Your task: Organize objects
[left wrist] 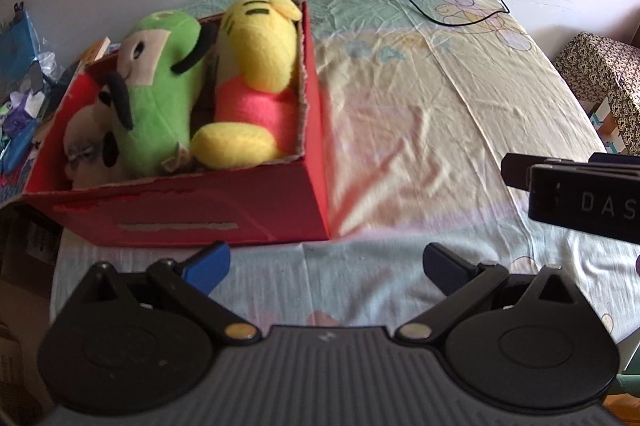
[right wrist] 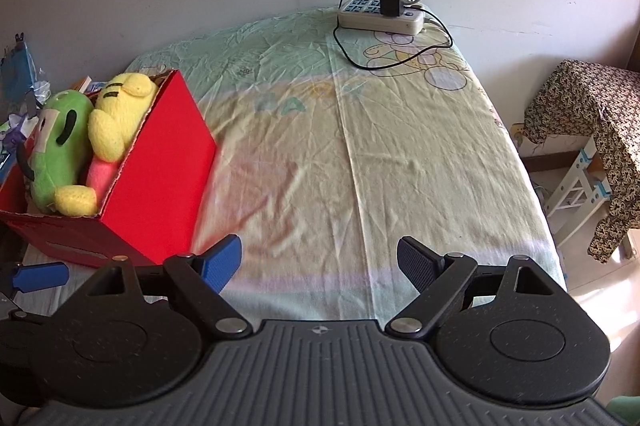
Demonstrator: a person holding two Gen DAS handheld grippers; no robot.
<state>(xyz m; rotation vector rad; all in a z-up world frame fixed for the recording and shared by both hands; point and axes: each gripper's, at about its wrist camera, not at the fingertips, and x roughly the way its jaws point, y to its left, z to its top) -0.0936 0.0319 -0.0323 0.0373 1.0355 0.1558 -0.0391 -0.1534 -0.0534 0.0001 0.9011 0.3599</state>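
Fuzzy green plush (left wrist: 160, 90) and yellow plush (left wrist: 256, 74) fill the red cardboard box (left wrist: 240, 202) on the wrinkled bed (right wrist: 360, 154), both hand-held grippers (left wrist: 326, 266) (right wrist: 320, 260) spread wide, empty.

The green plush (left wrist: 156, 94) hides most of the white plush (left wrist: 86, 146).

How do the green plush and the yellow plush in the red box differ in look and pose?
The green plush has a pale face patch and thin black limbs; the yellow plush wears a pink shirt and has black brow stripes. Green lies in the middle of the red box, yellow against its right wall, head poking above the rim. Both lie lengthwise, heads toward the wall, and neither gripper touches them.
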